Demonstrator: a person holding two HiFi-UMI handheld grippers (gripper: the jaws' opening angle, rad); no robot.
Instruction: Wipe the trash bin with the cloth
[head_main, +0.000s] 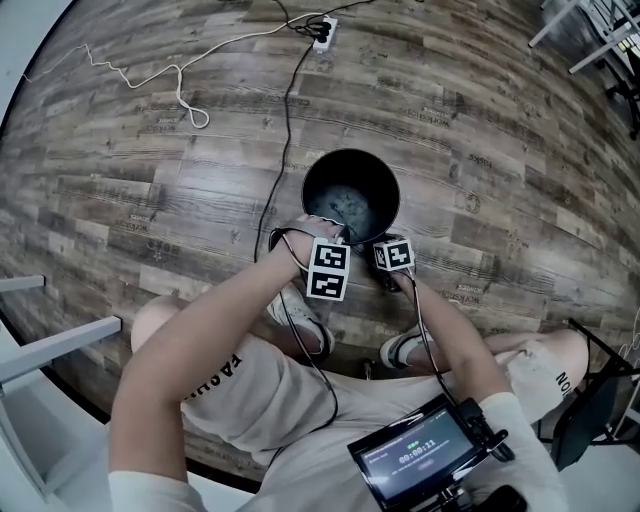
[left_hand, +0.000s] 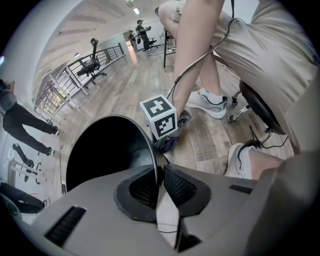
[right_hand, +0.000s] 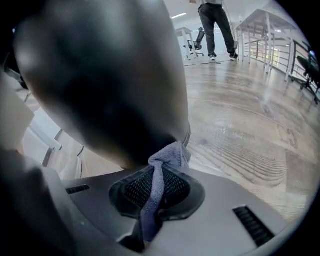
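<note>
The black round trash bin (head_main: 350, 160) stands on the wood floor just ahead of the person's feet. My left gripper (left_hand: 157, 185) is shut on the bin's thin rim (left_hand: 152, 159), one pad inside and one outside; its marker cube (head_main: 328, 268) shows in the head view. My right gripper (right_hand: 159, 186) is shut on a blue-grey cloth (right_hand: 167, 156), whose bunched end touches the bin's dark outer wall (right_hand: 110, 85) low down near the floor. Its cube (head_main: 393, 254) sits beside the near right side of the bin.
A black cable (head_main: 285, 120) runs from a power strip (head_main: 325, 30) past the bin; a white cord (head_main: 180, 85) lies far left. The person's shoes (head_main: 300, 315) (head_main: 405, 348) are close behind the bin. White furniture legs (head_main: 60, 345) stand left, a chair base (head_main: 600, 390) right.
</note>
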